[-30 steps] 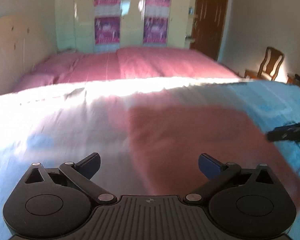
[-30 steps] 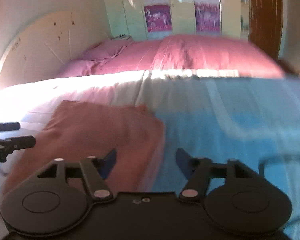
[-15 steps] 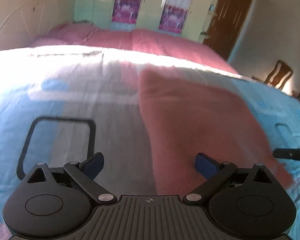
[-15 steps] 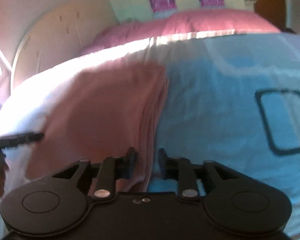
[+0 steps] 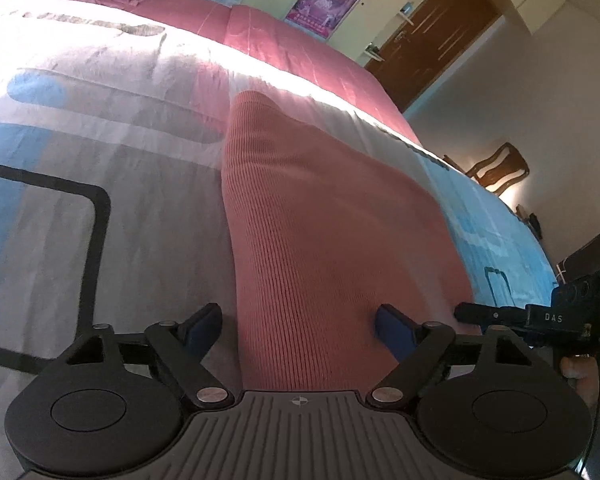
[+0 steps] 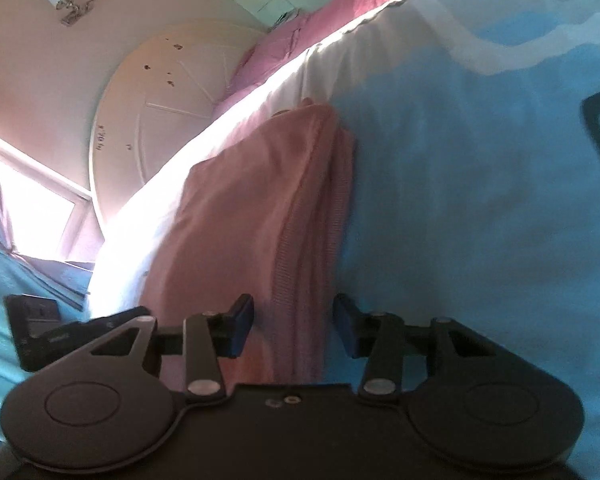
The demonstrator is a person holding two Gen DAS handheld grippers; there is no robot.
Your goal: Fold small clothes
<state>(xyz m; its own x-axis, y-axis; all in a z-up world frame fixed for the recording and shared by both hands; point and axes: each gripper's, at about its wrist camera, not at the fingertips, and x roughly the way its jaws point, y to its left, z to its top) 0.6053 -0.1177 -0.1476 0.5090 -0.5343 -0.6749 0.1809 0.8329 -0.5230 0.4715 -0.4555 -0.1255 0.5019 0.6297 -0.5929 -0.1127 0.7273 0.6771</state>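
Pink ribbed knit garment [image 5: 332, 216] lies flat on the bed's blue, grey and white patterned cover [image 5: 100, 148], already folded into a long strip whose long axis runs straight away from both wrist cameras toward the pink bedding by the headboard. Left hand-held gripper [image 5: 300, 326] hangs over the near end's left edge: its left fingertip sits over bare cover just beside that edge and its right one over the knit, so the edge lies between them; the jaws are spread wide but closing, not yet pressing cloth. Right hand-held gripper [image 6: 294, 324] straddles the opposite, layered edge [image 6: 320, 208] at the same near end, left pad over the garment, right pad over the cover, jaws about half apart and opening slightly, the pads apparently clear of the fabric. Both tilt down and forward, roughly equally close, each tool showing at the rim of the other's view, side by side. Judged from this, the next fold turns on pinching both near corners
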